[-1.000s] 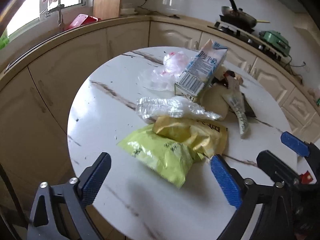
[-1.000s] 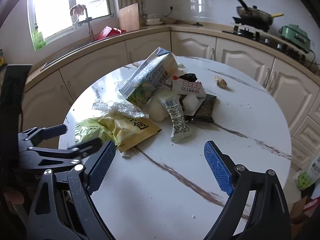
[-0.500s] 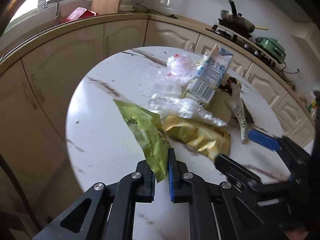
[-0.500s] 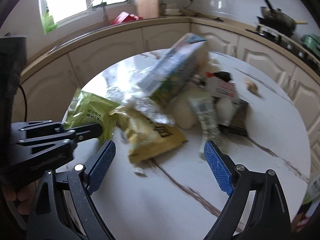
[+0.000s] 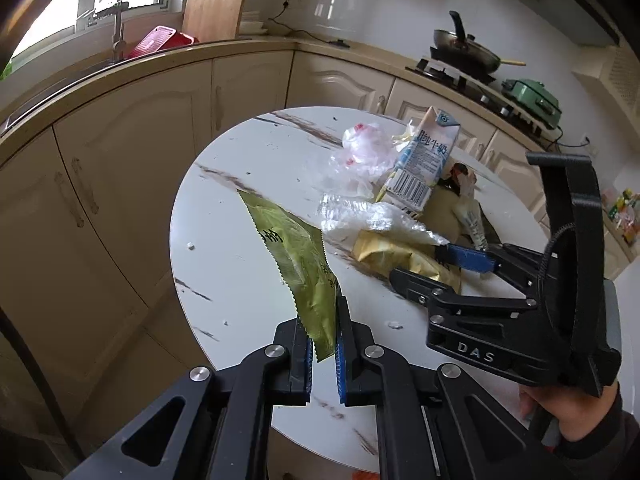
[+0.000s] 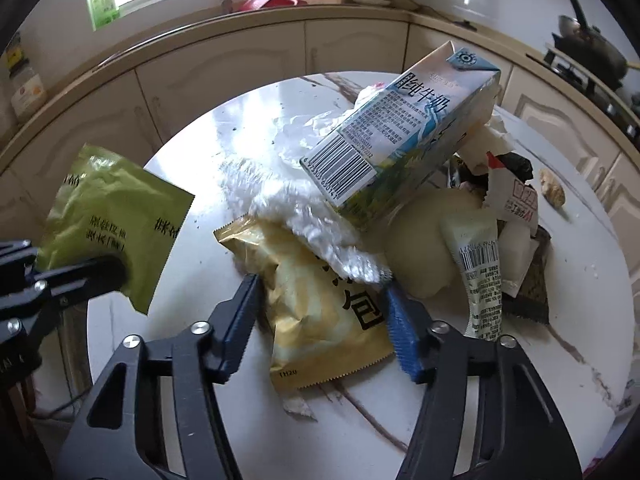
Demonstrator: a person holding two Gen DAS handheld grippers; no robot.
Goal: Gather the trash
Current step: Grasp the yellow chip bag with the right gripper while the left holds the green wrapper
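Left gripper (image 5: 322, 354) clamps green wrapper (image 5: 298, 264) above bare bench (image 5: 224, 256) edge; right gripper (image 6: 320, 316) jaws closing around yellow bag (image 6: 316, 312).

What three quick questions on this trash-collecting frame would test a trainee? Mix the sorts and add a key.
1. True or false: the left tongs are shut on the green wrapper.
2. Which item lies between the right tongs' closing jaws? A) milk carton B) yellow snack bag C) sauce sachet
3. Fill in: the milk carton leans tilted on the trash pile on the round ___ table.

Key: 1 true; 2 B; 3 marble
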